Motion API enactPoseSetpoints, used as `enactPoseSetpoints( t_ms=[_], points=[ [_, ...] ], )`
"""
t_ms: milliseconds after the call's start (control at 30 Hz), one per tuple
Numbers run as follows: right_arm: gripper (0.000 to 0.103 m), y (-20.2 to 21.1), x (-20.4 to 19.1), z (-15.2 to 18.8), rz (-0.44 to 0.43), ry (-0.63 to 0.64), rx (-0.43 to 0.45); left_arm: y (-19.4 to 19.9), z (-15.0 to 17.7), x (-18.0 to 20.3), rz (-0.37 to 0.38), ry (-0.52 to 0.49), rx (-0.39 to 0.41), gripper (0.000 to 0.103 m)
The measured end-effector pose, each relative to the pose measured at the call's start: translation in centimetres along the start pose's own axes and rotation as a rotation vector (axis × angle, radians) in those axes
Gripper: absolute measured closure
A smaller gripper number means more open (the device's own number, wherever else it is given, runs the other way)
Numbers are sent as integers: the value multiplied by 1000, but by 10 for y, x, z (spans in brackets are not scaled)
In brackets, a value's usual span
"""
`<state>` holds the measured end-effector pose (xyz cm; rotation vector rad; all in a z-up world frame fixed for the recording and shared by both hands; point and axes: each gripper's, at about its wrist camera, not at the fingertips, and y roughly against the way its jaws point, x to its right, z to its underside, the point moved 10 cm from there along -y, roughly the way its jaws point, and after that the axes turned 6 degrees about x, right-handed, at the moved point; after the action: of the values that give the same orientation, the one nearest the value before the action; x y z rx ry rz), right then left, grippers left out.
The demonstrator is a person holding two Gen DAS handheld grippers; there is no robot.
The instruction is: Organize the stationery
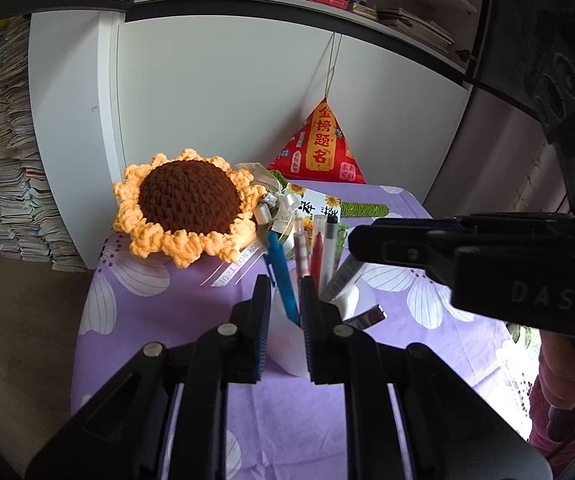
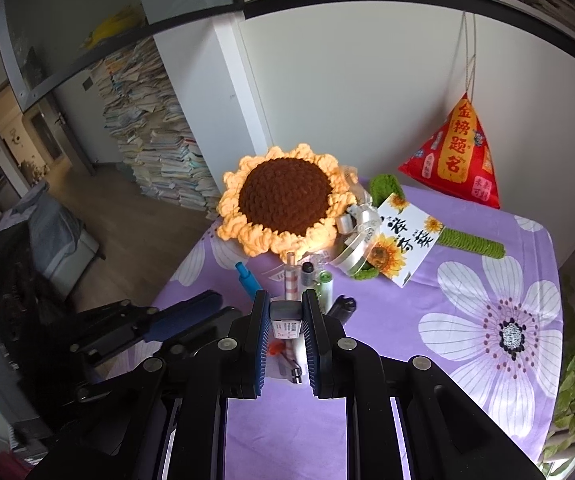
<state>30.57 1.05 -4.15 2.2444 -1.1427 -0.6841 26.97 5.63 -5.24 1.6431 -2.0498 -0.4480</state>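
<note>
left gripper (image 1: 285, 300) clamps white cup (image 1: 287, 344); right gripper (image 2: 285, 316), marked "das", clamps labelled stick (image 2: 285, 320).

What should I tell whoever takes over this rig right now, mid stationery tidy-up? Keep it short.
Left gripper: shut on the near wall of the white pen holder, steadying it on the purple tablecloth.
Right gripper: shut on a white labelled pen, tilted, its lower end at the holder's mouth.
Done: the blue pen, pink checked pen, red pen and black-capped pen stand in the holder.
Left: probably lower the labelled pen in, open the right gripper, then release the holder.
</note>
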Motion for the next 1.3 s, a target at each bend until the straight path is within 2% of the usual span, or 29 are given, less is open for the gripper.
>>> enactPoseSetpoints(
  t_ms=[233,400,600,933,1133,1233,1300],
  points=[
    [86,-13,-5,12,-5,10,-42,2,8,-7,-19,2,-5,88],
    [86,-21,-3,18,5,11,-70,0,10,-11,-36,5,-3,79],
    [86,-32,-3,28,11,8,-121,0,10,-15,-40,7,-2,77],
    [86,-30,-4,27,31,18,-105,-2,11,-16,-38,9,-9,76],
    [86,-13,-2,24,29,13,-71,-2,11,-12,-30,3,-9,75],
    [86,-1,1,26,58,33,-43,1,9,-8,-23,-1,1,69],
    [86,6,4,28,73,41,-27,4,8,-5,-23,-6,13,57]
  ],
)
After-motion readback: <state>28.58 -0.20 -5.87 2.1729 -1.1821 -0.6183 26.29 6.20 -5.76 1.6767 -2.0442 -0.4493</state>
